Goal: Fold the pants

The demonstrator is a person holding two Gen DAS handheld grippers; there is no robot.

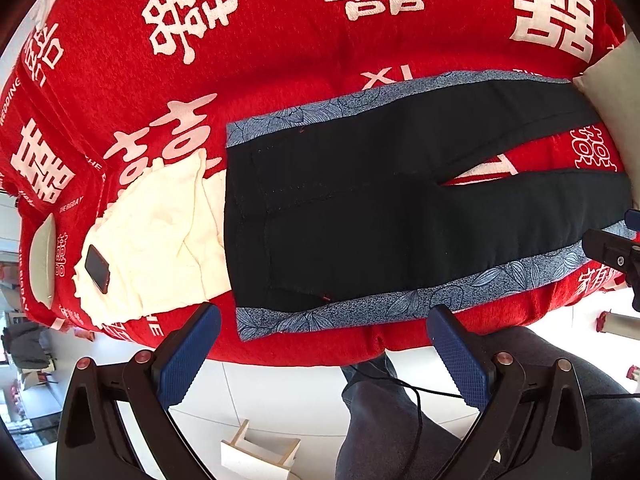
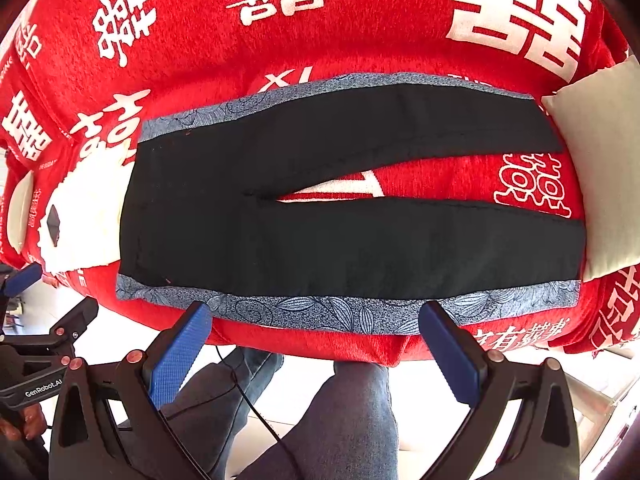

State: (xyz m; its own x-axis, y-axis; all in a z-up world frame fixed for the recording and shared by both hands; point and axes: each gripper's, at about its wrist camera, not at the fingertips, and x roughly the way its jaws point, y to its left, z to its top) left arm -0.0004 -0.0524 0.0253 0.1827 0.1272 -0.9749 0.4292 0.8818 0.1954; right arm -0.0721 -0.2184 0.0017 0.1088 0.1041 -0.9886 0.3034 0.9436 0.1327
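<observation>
Pants (image 1: 360, 208) flat on bedspread (image 1: 280, 40); both tongs (image 1: 324, 344) (image 2: 316, 340) spread, empty.

Dark pants (image 1: 360, 208) flat; legs spread apart

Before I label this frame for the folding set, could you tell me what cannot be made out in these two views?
- Pants: the cuffs, in the left wrist view, are cut off by the right edge and the right gripper.
- Phone, right wrist view: tiny and overexposed against the white cloth.
- White cloth's right edge, left wrist view: tucked under the waistband.
- Left gripper, right wrist view: fingertips cut off by the left edge.
</observation>
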